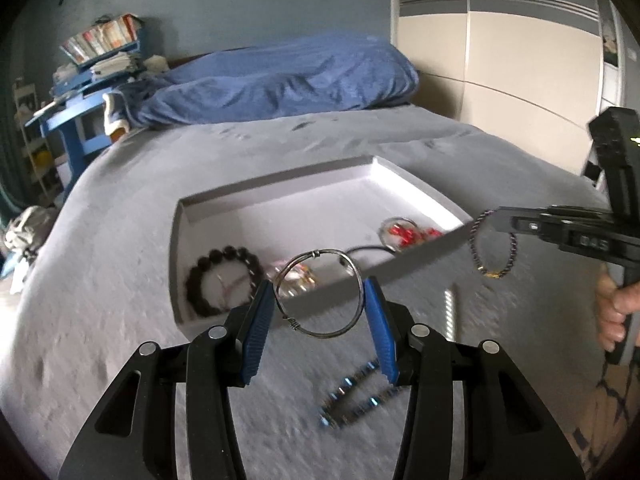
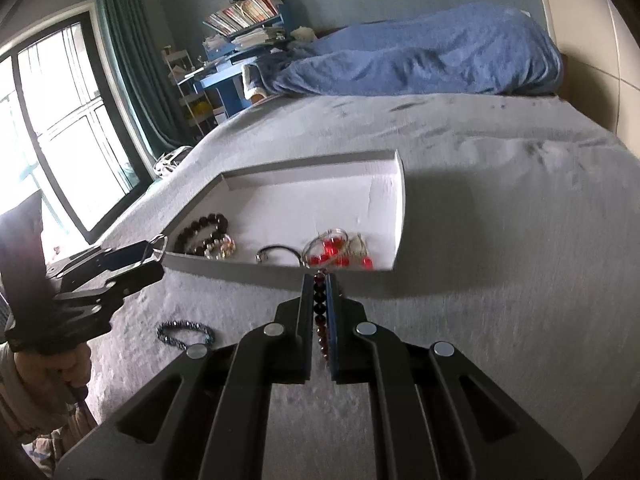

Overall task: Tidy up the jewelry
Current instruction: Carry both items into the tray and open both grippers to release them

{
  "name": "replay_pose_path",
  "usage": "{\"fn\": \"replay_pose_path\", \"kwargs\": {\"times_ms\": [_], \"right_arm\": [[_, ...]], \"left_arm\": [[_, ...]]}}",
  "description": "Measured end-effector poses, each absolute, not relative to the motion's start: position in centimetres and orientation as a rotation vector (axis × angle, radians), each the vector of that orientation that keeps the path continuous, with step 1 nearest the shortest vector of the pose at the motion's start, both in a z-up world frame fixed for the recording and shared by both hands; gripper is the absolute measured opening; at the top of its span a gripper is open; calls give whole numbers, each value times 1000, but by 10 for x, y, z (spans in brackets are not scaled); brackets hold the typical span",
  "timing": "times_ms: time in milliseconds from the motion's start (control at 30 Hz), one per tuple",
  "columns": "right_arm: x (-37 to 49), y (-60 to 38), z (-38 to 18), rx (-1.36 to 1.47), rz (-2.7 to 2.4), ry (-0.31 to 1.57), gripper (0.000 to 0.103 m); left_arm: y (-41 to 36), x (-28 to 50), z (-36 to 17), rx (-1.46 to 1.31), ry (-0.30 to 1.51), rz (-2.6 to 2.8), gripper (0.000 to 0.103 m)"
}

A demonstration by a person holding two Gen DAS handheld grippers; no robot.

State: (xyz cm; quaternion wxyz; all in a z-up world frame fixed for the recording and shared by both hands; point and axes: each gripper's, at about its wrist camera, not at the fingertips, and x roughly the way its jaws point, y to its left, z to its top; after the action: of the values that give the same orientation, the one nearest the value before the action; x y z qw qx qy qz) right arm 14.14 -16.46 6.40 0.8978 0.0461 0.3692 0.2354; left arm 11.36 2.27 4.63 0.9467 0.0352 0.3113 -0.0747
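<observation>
Both claws, left claw (image 1: 319, 300) and right claw (image 2: 319, 304), grip bracelets beside tray (image 2: 312, 168).

A thin silver wire bangle (image 1: 319, 294) is hanging clamped between the left jaws over the near wall of the shallow white tray (image 1: 280, 194); a dark twisted bracelet (image 1: 493, 243) is dangling from the right jaws; a blue beaded bracelet (image 1: 352, 398) is lying on the grey bed; black beads (image 1: 224, 280) and red beads (image 1: 408, 234) are sitting inside the tray

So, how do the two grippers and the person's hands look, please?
Both the left gripper and the right gripper have matte black linkage arms with round silver pivot pins and ribbed blue pads on the jaws. A bare hand grips the right handle; pale patterned fabric shows nearby.
</observation>
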Motion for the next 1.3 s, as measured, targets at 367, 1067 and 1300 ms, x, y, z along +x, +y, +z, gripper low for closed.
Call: {"fn": "replay_pose_path", "kwargs": {"times_ms": [367, 1067, 1300], "right_arm": [[167, -148, 89, 55, 507, 729, 6], [237, -85, 56, -11, 536, 853, 6], [248, -91, 36, -47, 463, 900, 6]], "left_arm": [[35, 171, 47, 47, 699, -101, 47], [33, 209, 24, 29, 779, -104, 48], [34, 217, 11, 44, 811, -98, 48]]}}
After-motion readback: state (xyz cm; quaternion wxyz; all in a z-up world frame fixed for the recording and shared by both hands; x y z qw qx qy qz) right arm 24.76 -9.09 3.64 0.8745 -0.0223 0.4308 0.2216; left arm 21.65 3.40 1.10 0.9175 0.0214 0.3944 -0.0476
